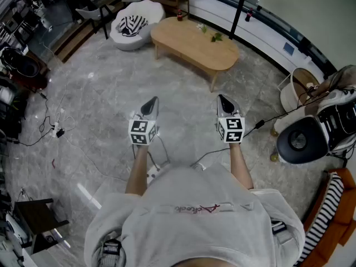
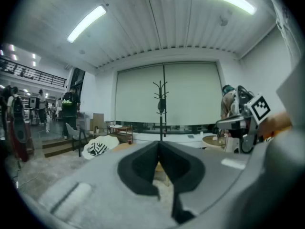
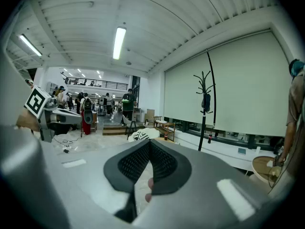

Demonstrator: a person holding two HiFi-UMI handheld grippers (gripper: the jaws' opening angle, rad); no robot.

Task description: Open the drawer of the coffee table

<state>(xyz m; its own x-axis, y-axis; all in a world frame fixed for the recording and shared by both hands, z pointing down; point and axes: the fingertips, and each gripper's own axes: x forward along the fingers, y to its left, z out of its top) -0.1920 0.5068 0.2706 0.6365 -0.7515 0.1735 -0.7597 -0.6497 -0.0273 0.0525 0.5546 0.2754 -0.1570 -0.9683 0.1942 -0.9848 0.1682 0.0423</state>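
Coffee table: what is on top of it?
On the wooden coffee table: a small red thing at its far end, small green and white things near the middle, too small to name. Its top hides what is beneath; no drawer shows.

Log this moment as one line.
left gripper: shut, empty | right gripper: shut, empty | coffee table: ahead, untouched | drawer: not visible

A white beanbag bearing 1 striped cushion sits on the marble floor. Cables trail at left. A black coat stand stands before the blinds.
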